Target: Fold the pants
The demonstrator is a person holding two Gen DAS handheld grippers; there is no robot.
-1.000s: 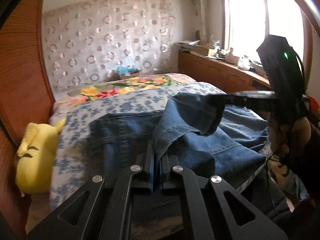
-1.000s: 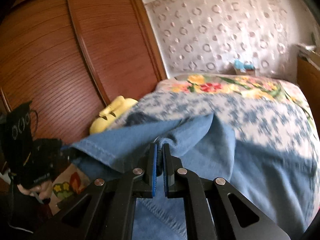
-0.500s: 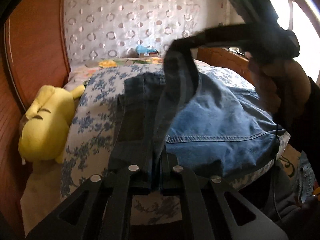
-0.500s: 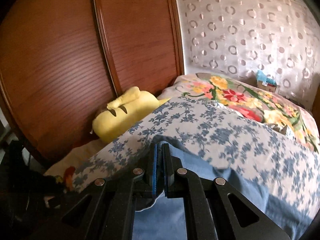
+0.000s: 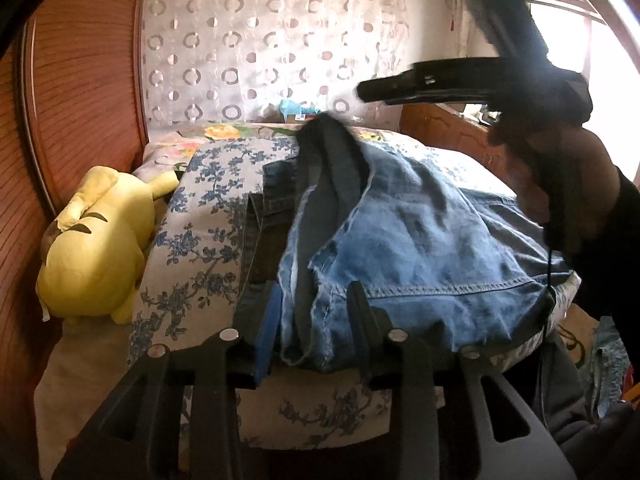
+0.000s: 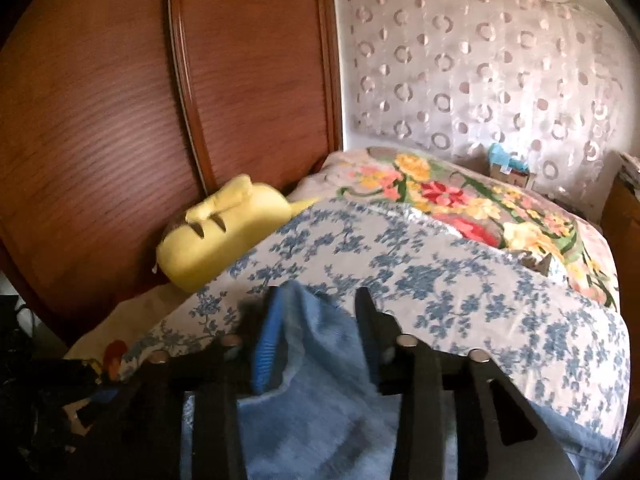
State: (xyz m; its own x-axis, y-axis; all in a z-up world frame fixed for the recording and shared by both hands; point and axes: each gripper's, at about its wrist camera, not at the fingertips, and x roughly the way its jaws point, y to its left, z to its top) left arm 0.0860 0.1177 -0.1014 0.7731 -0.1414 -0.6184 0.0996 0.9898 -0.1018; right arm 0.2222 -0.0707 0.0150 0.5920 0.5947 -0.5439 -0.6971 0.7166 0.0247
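Wooden wardrobe doors (image 5: 80,80) close off the left, a yellow plush toy (image 5: 94,248) slumps against them, and the flowered bed cover (image 5: 208,208) carries the jeans (image 5: 420,248), piled in a loose fold at the near edge; the denim looks heavy for cloth, limp but thick at seams and waistband, likely to sag and slide off itself, so the stitched hem or waistband seems the surest place to pinch; the left gripper (image 5: 312,316) has just been opening, its fingers spread with a bunched edge lying between them, not pressed; the right gripper (image 6: 320,332) has likewise just been opening, denim loose between its parted fingers; the left view alone shows the whole heap and the person's right hand (image 5: 560,184), while the right view alone shows the bright floral blanket (image 6: 460,200) beyond.
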